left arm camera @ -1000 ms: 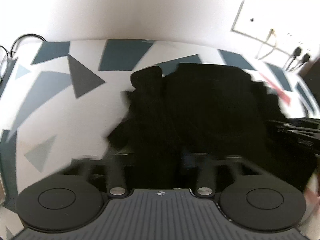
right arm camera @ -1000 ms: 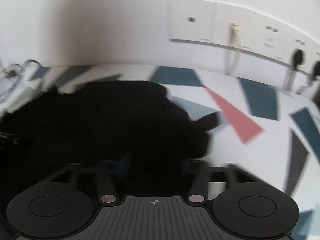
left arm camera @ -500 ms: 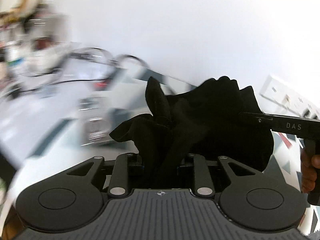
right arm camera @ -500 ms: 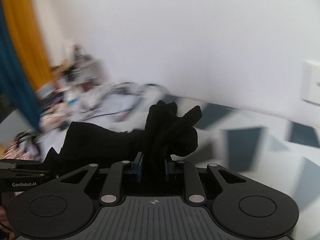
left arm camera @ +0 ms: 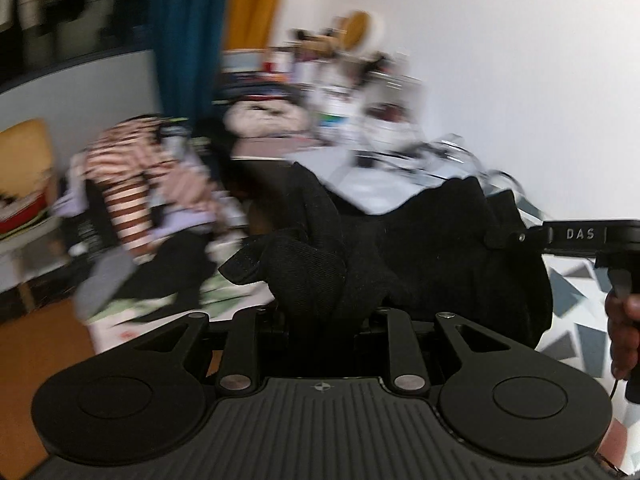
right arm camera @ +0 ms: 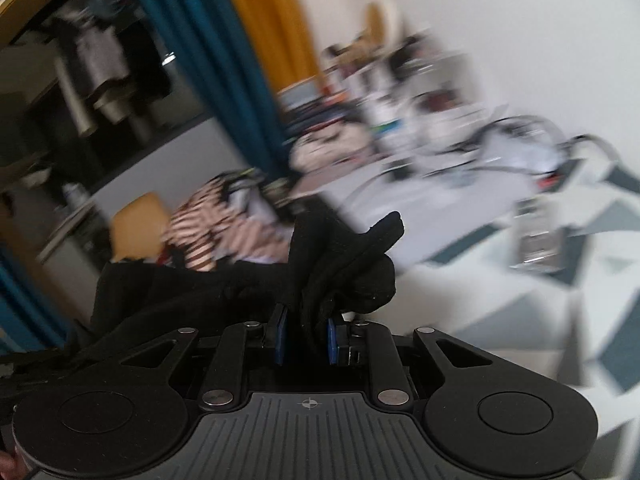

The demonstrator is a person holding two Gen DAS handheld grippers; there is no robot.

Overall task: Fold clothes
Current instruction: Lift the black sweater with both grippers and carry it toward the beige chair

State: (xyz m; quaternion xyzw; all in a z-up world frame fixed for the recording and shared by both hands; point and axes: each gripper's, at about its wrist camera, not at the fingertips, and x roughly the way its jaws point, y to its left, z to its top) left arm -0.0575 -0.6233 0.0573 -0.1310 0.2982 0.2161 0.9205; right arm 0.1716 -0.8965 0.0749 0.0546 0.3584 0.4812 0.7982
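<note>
A black garment [left arm camera: 420, 248] hangs in the air, stretched between both grippers. My left gripper [left arm camera: 322, 316] is shut on one bunched end of it, and the cloth hides its fingertips. My right gripper [right arm camera: 306, 330] is shut on the other bunched end [right arm camera: 344, 268], with blue pads [right arm camera: 280, 336] showing on either side of the cloth. In the left wrist view the right gripper [left arm camera: 576, 236] comes in from the right, held by a hand [left arm camera: 624, 328]. The rest of the garment [right arm camera: 168, 296] trails left in the right wrist view.
A white table with grey and blue triangles [left arm camera: 576, 304] lies below right. Beyond it a pile of striped clothes [left arm camera: 136, 184] sits by a yellow chair [left arm camera: 24, 152]. Blue and orange curtains [right arm camera: 224, 48], a cluttered shelf [left arm camera: 344, 64] and cables [right arm camera: 520, 140] fill the blurred background.
Both grippers have lifted the black garment off the table and swung left, so the views now face the room instead of the wall and tabletop. Both stay shut on the cloth.
</note>
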